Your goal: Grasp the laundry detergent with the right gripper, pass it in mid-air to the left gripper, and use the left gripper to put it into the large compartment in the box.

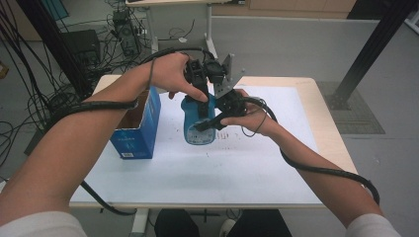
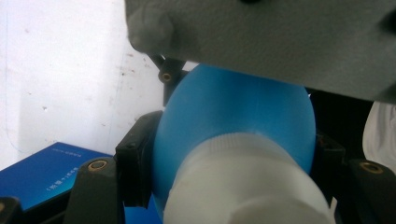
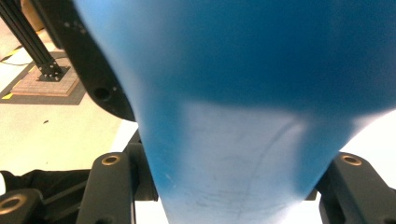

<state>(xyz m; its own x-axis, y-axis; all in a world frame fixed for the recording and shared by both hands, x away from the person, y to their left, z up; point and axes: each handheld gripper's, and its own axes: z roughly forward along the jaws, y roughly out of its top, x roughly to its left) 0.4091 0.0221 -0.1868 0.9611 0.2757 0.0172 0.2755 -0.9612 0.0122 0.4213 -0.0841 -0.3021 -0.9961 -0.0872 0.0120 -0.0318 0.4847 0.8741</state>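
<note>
A light wooden table [image 1: 330, 123] covered with a white sheet stands in the middle of the scene. On its left side sits an open blue cardboard box [image 1: 141, 131] with white printing. Just right of the box, near the table's centre, a blue plastic bottle with a white cap [image 1: 198, 124] is gripped between both tools above the white sheet; whether its base touches the sheet cannot be told.

The left hand-held gripper [image 1: 201, 91] comes down from the far side and is closed on the bottle's upper part; in the left gripper view its black jaws press the blue shoulder on either side, with the ribbed white cap [image 2: 243, 182] nearest the camera. The right hand-held gripper [image 1: 217, 116] comes in from the right and is clamped on the bottle's body; in the right gripper view the blue plastic [image 3: 243, 93] sits between its two jaws.

Judged from this, the main risk is slipping. The bottle is smooth and rounded, so a twist or pull from one hand could roll it out of the other hand's jaws. Hard squeezing could dent the soft wall, and push liquid out if the cap is loose. If dropped, it could strike the nearby box.
</note>
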